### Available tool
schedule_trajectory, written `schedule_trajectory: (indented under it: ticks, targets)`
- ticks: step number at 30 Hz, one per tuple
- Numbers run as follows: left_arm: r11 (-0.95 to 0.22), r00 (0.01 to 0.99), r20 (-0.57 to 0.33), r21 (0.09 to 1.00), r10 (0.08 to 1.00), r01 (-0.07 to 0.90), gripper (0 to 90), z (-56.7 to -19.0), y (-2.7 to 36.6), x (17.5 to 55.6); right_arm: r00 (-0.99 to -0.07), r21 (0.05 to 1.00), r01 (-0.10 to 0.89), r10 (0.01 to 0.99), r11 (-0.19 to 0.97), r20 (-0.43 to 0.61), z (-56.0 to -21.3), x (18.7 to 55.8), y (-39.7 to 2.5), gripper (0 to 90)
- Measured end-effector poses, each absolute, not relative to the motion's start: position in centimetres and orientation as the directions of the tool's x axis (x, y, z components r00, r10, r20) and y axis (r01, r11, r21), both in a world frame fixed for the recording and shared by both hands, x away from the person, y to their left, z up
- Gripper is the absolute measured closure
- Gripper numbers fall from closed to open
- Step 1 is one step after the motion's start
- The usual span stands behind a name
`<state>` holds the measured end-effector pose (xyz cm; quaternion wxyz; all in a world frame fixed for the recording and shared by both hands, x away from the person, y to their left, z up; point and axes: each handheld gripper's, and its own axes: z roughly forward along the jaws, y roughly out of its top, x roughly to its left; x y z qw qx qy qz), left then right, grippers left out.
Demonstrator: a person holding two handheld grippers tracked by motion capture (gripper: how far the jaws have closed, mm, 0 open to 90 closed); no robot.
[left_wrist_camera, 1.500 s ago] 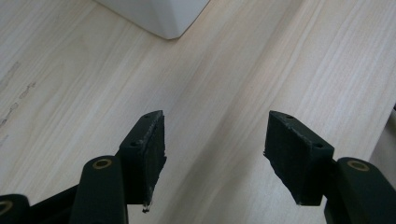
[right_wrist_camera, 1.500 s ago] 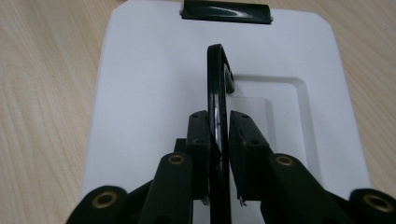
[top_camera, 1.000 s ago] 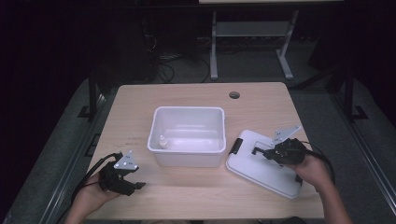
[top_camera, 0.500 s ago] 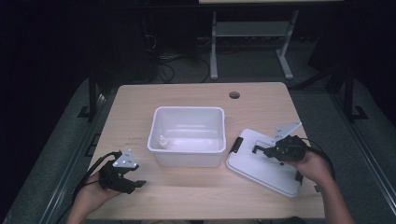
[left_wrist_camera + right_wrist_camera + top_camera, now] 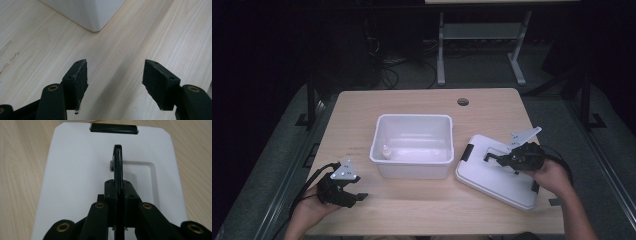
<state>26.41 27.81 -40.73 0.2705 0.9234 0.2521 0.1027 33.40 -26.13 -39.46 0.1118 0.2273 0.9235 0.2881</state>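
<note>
A white lid lies flat on the table, right of an open white bin. My right gripper is over the lid, shut on its upright black handle, which stands on edge between the pads above the lid. At the front left of the table my left gripper rests low and open. Bare wood shows between its fingers, and a corner of the bin lies ahead of it. A small pale object sits inside the bin at its left wall.
A black latch sits on the lid's edge nearest the bin, also visible from the right gripper. A round cable hole is at the table's far right. Bare tabletop lies in front of the bin.
</note>
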Motion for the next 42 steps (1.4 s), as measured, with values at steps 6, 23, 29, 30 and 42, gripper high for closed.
schedule_trajectory:
  ticks: [6,23,29,30,42]
  targets:
    - [-0.722,0.852,0.049,0.557,0.522,0.411,36.0,-40.7,28.0,26.3,-0.879,0.596,0.331,0.468,0.732,-0.086,-38.4,32.9,-26.2,83.8]
    - [-0.715,0.847,0.049,0.562,0.530,0.415,35.8,-40.7,28.4,26.2,-0.897,0.616,0.287,0.431,0.734,-0.096,-35.8,31.9,-26.5,83.8]
    - [-0.710,0.845,0.045,0.567,0.532,0.417,35.5,-40.6,28.5,26.2,-0.907,0.612,0.268,0.410,0.744,-0.100,-34.4,31.6,-26.6,83.8]
    - [-0.711,0.845,0.046,0.567,0.532,0.417,35.4,-40.6,28.6,26.2,-0.908,0.611,0.263,0.405,0.746,-0.104,-34.2,31.5,-26.6,83.8]
    - [-0.707,0.841,0.048,0.568,0.540,0.421,34.8,-40.6,28.8,26.1,-0.915,0.619,0.233,0.385,0.750,-0.122,-31.9,31.2,-26.5,83.8]
